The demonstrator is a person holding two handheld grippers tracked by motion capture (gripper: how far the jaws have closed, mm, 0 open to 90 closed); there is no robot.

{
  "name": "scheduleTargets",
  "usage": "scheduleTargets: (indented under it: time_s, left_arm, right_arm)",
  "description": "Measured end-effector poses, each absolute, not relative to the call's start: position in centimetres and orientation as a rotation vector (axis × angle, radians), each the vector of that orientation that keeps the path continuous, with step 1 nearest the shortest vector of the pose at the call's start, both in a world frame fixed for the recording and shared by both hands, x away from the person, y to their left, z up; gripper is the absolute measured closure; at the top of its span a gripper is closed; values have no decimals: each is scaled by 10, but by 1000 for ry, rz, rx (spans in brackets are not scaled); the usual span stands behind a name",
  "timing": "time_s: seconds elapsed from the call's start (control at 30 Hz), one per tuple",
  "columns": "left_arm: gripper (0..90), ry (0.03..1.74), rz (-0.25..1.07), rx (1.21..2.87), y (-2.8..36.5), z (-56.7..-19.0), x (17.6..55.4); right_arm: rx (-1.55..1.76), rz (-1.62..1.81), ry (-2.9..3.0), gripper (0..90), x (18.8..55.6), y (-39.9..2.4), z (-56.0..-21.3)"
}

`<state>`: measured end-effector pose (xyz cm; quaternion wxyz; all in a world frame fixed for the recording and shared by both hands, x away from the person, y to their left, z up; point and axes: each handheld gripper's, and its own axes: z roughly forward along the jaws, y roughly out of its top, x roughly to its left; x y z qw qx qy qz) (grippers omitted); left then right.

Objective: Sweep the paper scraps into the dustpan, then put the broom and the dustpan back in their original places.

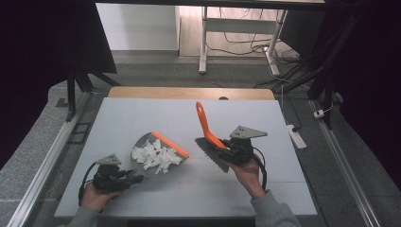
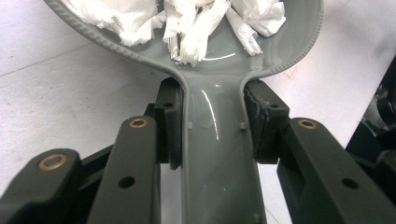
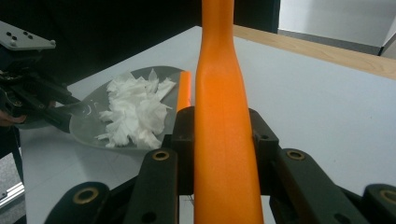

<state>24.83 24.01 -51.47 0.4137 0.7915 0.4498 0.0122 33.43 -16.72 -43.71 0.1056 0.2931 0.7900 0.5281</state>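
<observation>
White paper scraps (image 1: 156, 156) already fill the grey dustpan (image 1: 142, 166) pinched by the left gripper (image 1: 124, 178) — lift it level and slow — while the right gripper (image 1: 226, 146), clamping the orange brush (image 1: 206, 124), stays clear of the desk (image 1: 265, 175)

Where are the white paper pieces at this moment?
In the high view, the white paper pieces lie inside the grey dustpan, left of centre on the table. The left gripper holds its handle; the orange brush is to the right.
</observation>
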Motion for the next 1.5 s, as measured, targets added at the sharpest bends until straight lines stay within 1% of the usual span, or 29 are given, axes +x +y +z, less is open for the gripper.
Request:
scheduleTargets:
  time_s: [0.97,1.5]
  left_arm:
    - [611,1298,139,1869,247,-513,242]
    - [611,1478,227,1778,238,-519,241]
  right_arm:
    - [987,1539,2332,703,325,-217,-454]
    - [1064,1509,2387,703,319,-228,-471]
